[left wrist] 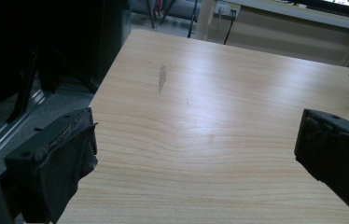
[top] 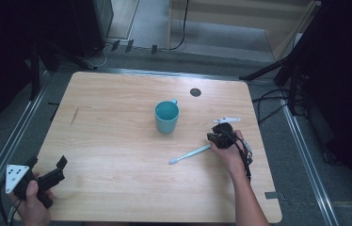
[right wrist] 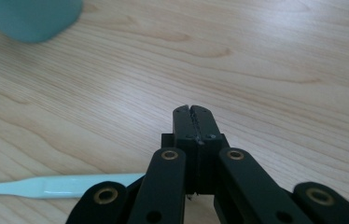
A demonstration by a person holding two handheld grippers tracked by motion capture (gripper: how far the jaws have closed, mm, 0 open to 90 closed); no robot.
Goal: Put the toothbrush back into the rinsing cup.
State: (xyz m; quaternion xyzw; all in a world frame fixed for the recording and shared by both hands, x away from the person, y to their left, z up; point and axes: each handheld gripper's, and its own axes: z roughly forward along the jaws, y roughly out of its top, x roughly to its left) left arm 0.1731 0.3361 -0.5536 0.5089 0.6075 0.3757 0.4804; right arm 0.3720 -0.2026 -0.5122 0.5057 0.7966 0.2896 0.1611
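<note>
Just left of right gripper [top: 222, 136], jaws pressed together on nothing: toothbrush [top: 190, 154], long axis running down-left, cup [top: 166, 117] beyond; left gripper [top: 47, 176] gaping, far.

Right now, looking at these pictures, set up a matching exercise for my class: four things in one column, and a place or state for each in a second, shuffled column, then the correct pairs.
Things
1. cup
2. toothbrush
3. left gripper
4. right gripper

Descriptions
A. jaws wide apart, nothing between them
B. stands upright near the table's middle
C. jaws pressed together, empty
D. lies flat on the table, beside a gripper

Pairs: 1-B, 2-D, 3-A, 4-C
</note>
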